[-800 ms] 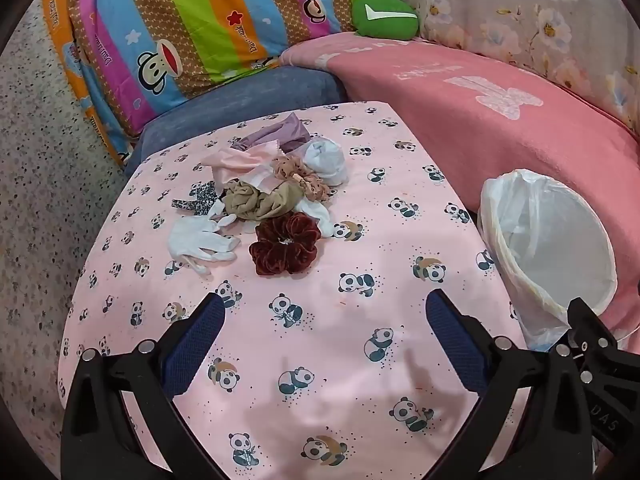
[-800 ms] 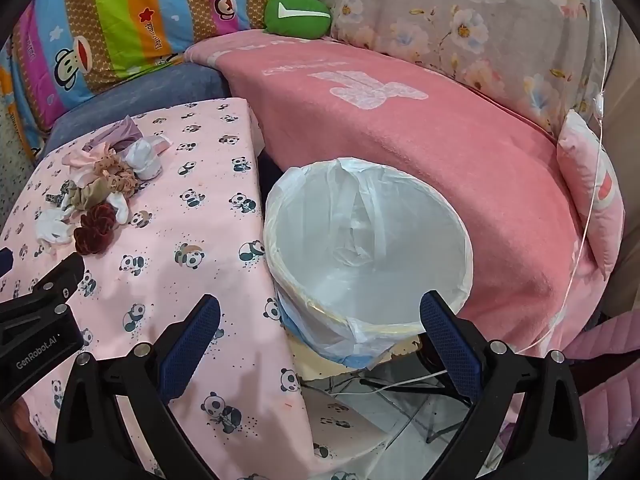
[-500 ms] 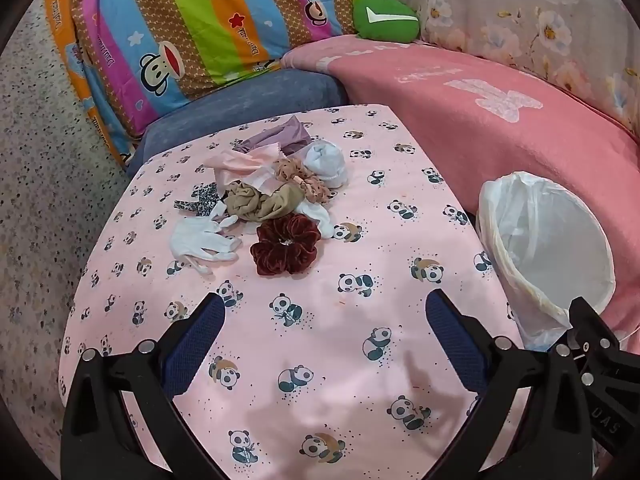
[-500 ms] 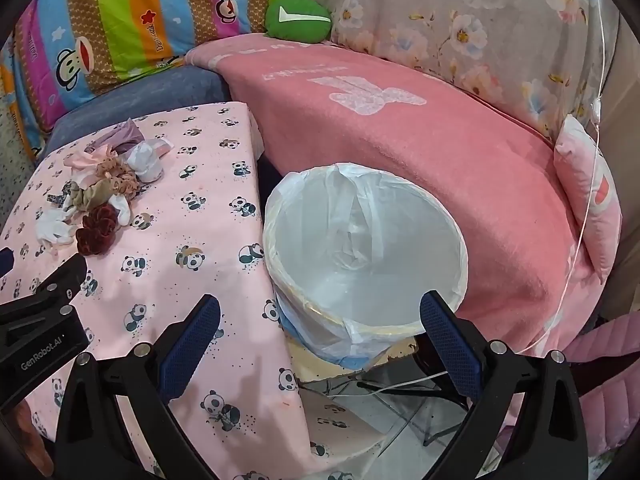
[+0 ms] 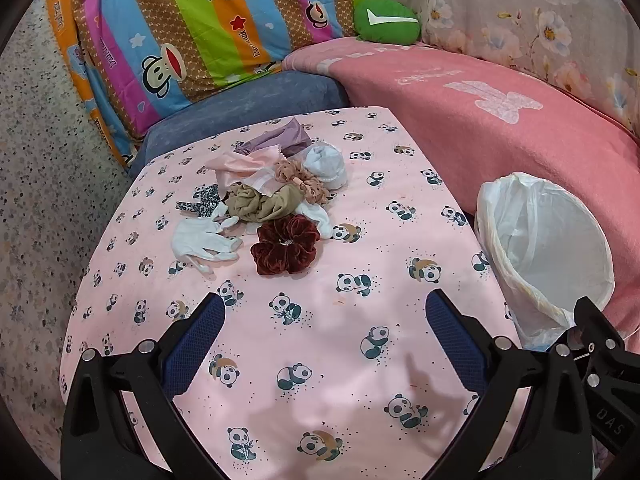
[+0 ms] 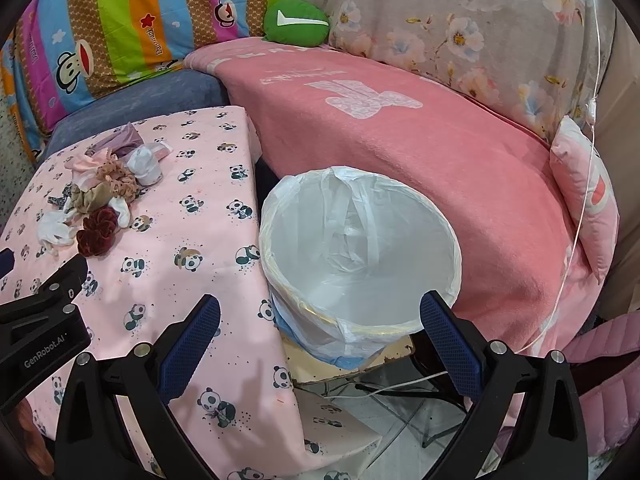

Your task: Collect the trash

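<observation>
- Sofa draped in a pink fleece blanket (image 6: 400, 152) and a striped cartoon-monkey cushion (image 5: 180, 28) curved behind the table.
- Table under a pink panda-print cloth (image 5: 320, 340) filled the foreground.
- Round white-lined trash bin (image 6: 360, 252) stood beside the table's right edge, mouth opening upward.
- Pile of fabric scraps (image 5: 268, 188) sat mid-table: dark red velvet scrunchie (image 5: 286, 244), white glove (image 5: 202, 242) with fingers pointing right.
- Left gripper (image 5: 326, 320) and right gripper (image 6: 320, 320) both had jaws apart, holding nothing.
</observation>
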The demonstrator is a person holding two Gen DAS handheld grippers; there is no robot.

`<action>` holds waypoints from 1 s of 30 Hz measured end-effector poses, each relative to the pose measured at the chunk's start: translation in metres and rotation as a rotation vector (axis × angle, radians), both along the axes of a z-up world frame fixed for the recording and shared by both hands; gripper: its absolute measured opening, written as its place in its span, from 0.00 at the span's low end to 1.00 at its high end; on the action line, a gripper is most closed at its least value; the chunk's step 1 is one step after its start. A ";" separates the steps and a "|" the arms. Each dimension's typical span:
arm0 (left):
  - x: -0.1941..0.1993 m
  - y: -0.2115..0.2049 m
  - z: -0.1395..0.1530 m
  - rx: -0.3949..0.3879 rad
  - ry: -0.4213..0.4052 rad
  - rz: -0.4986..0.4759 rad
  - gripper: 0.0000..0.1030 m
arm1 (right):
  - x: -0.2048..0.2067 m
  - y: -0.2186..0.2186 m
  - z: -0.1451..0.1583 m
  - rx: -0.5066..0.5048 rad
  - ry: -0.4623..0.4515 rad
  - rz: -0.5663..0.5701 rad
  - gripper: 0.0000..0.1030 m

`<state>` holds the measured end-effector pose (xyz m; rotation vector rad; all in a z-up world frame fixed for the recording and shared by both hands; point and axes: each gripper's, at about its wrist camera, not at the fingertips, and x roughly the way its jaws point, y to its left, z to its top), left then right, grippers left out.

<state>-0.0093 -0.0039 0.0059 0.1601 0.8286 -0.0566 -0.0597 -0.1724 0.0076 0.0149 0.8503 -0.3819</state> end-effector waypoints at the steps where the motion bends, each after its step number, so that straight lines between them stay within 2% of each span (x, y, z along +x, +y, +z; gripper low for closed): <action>1: 0.000 0.000 0.000 0.000 0.000 0.001 0.93 | 0.000 0.000 0.000 0.000 0.000 -0.001 0.95; 30: -0.001 -0.003 0.001 -0.001 0.002 0.000 0.93 | -0.003 -0.006 0.006 -0.017 -0.005 -0.008 0.95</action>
